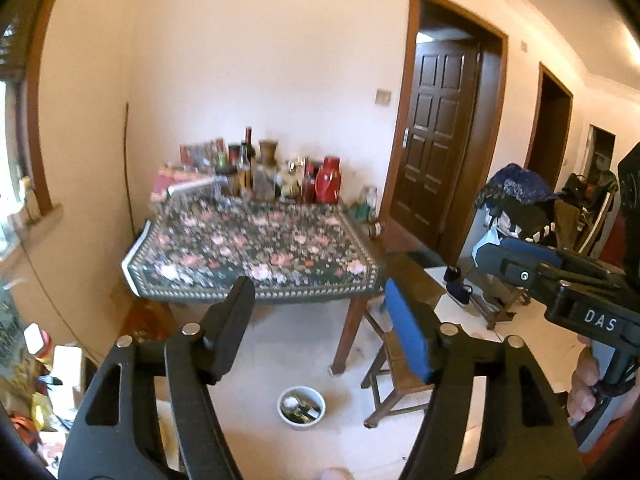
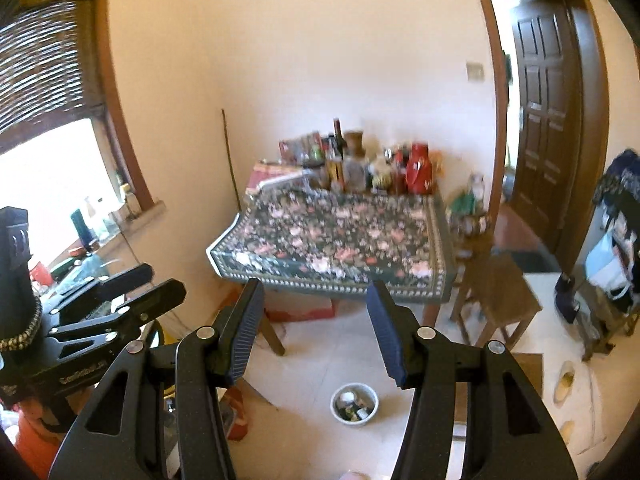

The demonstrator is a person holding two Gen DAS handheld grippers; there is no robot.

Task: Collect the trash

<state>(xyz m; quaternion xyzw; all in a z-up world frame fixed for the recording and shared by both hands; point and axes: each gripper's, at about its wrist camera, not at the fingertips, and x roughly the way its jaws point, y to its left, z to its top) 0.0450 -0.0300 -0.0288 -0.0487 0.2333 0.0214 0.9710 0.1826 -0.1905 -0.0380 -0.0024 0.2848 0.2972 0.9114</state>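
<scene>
A white bowl-shaped bin (image 1: 301, 406) with trash in it stands on the pale floor in front of the table; it also shows in the right wrist view (image 2: 354, 403). My left gripper (image 1: 320, 304) is open and empty, held high above the floor and facing the table. My right gripper (image 2: 316, 308) is open and empty too. The right gripper shows at the right edge of the left wrist view (image 1: 492, 256). The left gripper shows at the left of the right wrist view (image 2: 160, 280). No loose trash item is clear on the floor.
A table (image 1: 256, 248) with a floral cloth stands against the wall, bottles and jars (image 1: 264, 172) crowded at its back. A wooden stool (image 1: 400, 360) stands by its right leg. Clutter (image 1: 44, 380) lies at the left, a clothes rack (image 1: 520, 208) and a dark door (image 1: 436, 140) at the right.
</scene>
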